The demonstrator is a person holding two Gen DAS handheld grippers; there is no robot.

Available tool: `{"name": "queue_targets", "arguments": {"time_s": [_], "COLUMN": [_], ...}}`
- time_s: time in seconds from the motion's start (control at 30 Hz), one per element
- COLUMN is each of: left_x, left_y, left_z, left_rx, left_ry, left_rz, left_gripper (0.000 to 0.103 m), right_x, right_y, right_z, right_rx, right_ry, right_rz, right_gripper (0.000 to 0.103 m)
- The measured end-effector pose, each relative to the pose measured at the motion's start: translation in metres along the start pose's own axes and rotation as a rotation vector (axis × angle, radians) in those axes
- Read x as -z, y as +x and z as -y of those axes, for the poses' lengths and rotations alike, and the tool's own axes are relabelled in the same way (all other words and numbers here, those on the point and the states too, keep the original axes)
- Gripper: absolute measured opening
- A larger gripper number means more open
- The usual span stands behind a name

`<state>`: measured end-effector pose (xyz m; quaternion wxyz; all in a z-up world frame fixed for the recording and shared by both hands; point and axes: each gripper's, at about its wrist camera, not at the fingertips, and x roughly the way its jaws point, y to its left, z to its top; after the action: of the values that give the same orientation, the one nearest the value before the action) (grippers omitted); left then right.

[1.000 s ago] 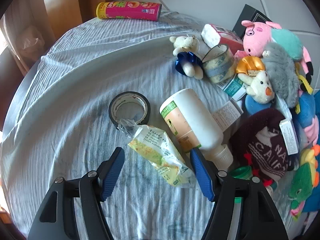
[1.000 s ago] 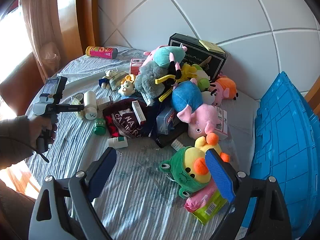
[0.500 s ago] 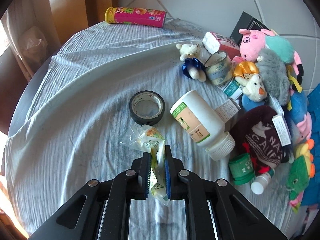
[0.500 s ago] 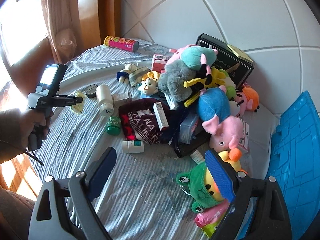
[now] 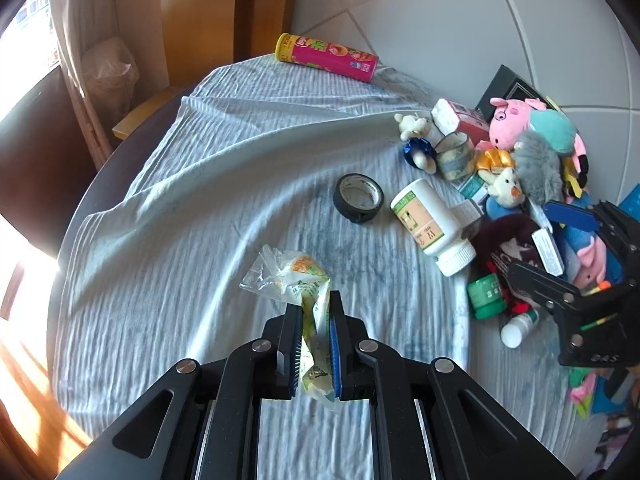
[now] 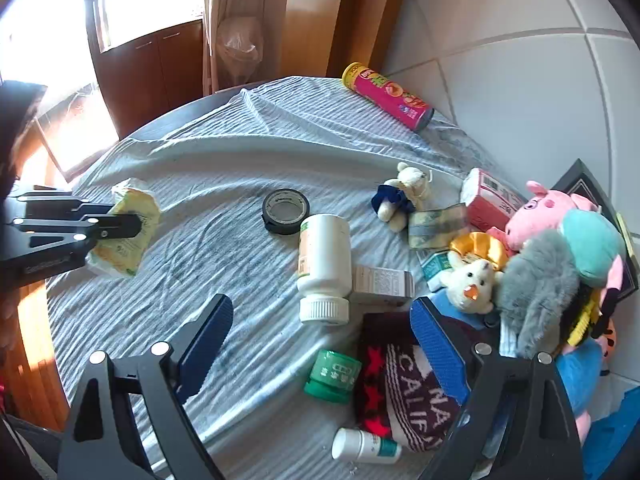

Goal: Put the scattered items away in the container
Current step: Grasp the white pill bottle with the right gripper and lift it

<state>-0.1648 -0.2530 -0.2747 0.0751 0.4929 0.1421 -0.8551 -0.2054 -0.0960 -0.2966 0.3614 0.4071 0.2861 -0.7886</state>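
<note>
My left gripper [image 5: 313, 308] is shut on a yellow-green snack packet [image 5: 308, 300] and holds it just above the striped cloth; the packet also shows in the right wrist view [image 6: 128, 228], pinched by the left gripper [image 6: 136, 222]. My right gripper [image 6: 322, 340] is open and empty, hovering over a white bottle [image 6: 324, 264] and a green jar [image 6: 334, 376]. The right gripper also shows in the left wrist view [image 5: 580, 240] at the right edge. A sliver of the blue container [image 6: 616, 436] shows at the lower right.
A black tape roll [image 5: 358, 198], a pink chip tube [image 5: 326, 56], a small white bottle [image 6: 366, 446], a maroon hat [image 6: 404, 384] and a heap of plush toys [image 6: 552, 248] lie on the round table's cloth [image 5: 180, 220]. A wall stands behind.
My left gripper closed on the snack packet and lifted it back from the bottle. My right gripper swung left from the plush heap toward the white bottle.
</note>
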Motion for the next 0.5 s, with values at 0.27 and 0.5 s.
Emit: {"name": "queue_targets", "arguments": {"time_s": [0.27, 0.5], "left_x": [0.008, 0.006], "left_y": [-0.005, -0.007], "left_z": [-0.015, -0.012], "left_rx": [-0.026, -0.025], "left_ry": [-0.023, -0.004], "left_rz": [0.014, 0.026], "left_gripper": [0.011, 0.011], "right_x": [-0.016, -0.015], "right_y": [0.066, 0.101], "right_z": [-0.010, 0.000], "right_rx": [-0.001, -0.044], "right_ry": [-0.038, 0.003], "right_rz": [-0.050, -0.104], "right_gripper": [0.091, 0.091]}}
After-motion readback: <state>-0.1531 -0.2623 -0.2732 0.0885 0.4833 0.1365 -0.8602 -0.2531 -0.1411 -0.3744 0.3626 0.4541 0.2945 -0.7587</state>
